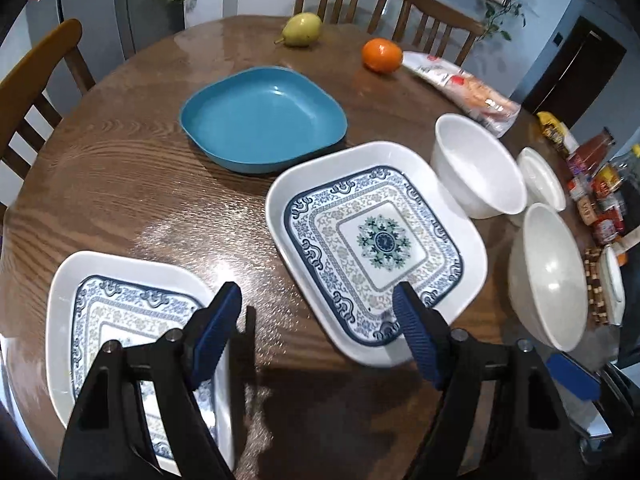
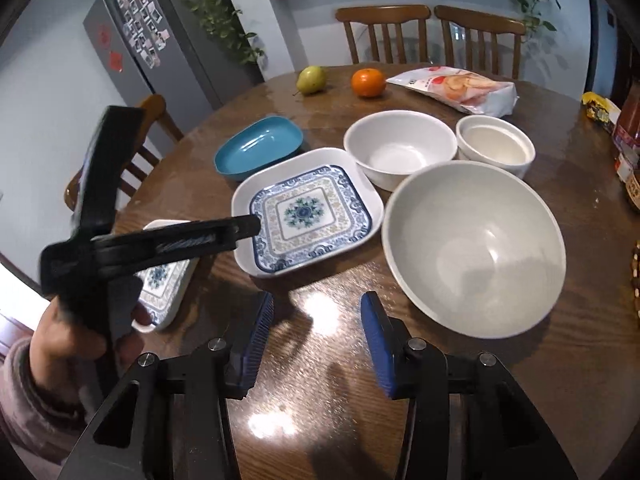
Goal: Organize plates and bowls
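The left gripper [image 1: 318,322] hangs over the table [image 1: 120,184] with its jaws wide apart and nothing between them. Its opening sits over the bare wood between the two patterned plates: the near plate [image 1: 132,320] lies partly under its left finger, and the middle plate [image 1: 376,248] has its near corner under the right finger. That middle plate lies ahead and to the right of the jaws, turned diamond-wise so a corner points back at them. The right gripper [image 2: 316,320] is also held open and empty, above bare table, with the big bowl [image 2: 474,248] just ahead on its right. The left gripper looks nearer to both patterned plates; the bowls sit on the right gripper's side. The blue plate [image 1: 264,118] lies beyond. How high the left fingers are above the plates is hard to judge, and the near plate's lower edge is hidden by the gripper's body.
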The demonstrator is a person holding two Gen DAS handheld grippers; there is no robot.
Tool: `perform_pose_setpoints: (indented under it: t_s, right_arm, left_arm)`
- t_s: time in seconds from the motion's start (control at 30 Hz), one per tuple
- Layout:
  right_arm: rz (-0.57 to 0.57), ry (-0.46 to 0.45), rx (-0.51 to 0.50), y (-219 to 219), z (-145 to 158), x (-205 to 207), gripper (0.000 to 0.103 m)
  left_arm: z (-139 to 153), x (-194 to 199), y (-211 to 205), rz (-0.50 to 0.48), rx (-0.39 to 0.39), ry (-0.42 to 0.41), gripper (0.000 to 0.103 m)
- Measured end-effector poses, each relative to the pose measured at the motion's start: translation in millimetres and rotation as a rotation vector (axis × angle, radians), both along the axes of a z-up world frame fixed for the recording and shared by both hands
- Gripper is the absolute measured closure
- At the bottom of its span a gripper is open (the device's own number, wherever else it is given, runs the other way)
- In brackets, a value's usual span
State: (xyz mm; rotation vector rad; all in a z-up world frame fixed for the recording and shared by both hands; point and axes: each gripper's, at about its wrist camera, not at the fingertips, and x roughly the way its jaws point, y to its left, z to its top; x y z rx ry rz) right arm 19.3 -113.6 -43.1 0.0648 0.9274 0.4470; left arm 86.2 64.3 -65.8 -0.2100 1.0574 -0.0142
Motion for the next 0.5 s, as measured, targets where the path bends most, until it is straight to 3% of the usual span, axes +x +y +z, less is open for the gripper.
perform_pose_setpoints:
  t_s: [0.03, 0.1, 0.17, 0.27, 0.4, 0.5]
  right_arm:
    - [-0.001, 0.001, 0.000, -2, -1, 0, 0.057]
    - [-0.002, 0.004, 0.000, -5, -2, 1, 0.057]
    - [0.002, 0.000, -0.003, -8, -3, 0, 0.057]
    - [0.003, -0.004, -0.015, -12, -3, 1, 0.057]
    - [0.005, 0.004, -0.023, -12, -5, 4, 0.057]
    - [0.019, 0.012, -0.024, -9, -7, 7, 0.057]
  left_arm:
    - [-4, 3, -3, -0.006, 0.006, 0.013, 0.042]
    - [-15, 8, -5, -0.019, -0.001, 0.063, 0.078]
    - [-16, 5, -9, -0.021, 0.034, 0.043, 0.086]
    - [-17, 0, -5, -0.037, 0.019, 0.041, 0.088]
    - [-17, -15, -12, -0.136, 0.112, 0.044, 0.088]
    - [-17, -33, -16, -0.220, 0.124, 0.069, 0.088]
